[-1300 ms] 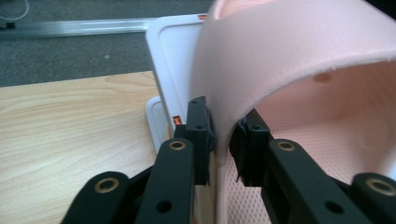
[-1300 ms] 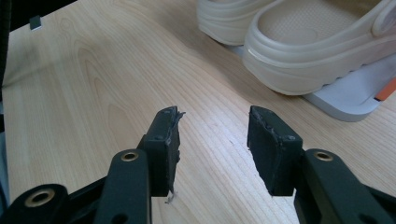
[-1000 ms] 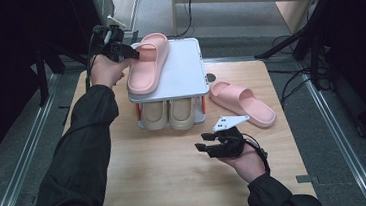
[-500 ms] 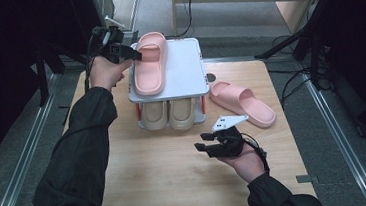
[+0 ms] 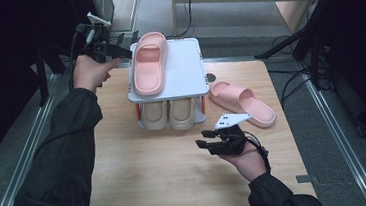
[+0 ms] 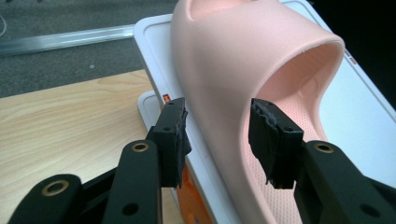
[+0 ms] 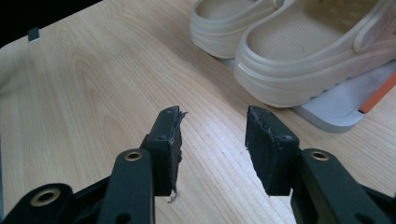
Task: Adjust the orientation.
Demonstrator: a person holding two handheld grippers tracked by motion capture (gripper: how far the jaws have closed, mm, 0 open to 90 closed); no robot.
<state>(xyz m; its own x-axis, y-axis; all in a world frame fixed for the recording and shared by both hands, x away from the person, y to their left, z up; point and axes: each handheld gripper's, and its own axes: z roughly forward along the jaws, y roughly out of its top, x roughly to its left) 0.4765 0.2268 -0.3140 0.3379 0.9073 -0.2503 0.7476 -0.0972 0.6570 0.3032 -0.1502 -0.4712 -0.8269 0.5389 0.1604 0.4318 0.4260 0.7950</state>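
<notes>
Left gripper view shows your left gripper (image 6: 217,135) with jaws just opened off the pink slipper (image 6: 261,84), whose side wall sits between them untouched on the white rack (image 5: 188,67) top, far left, so placing looks done, while your right gripper (image 5: 208,138) waits apart.

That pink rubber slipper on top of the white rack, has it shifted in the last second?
No. The pink rubber slipper lies at the same left side of the white rack top; the left gripper, its jaws just opening, has drawn back from it.
</notes>
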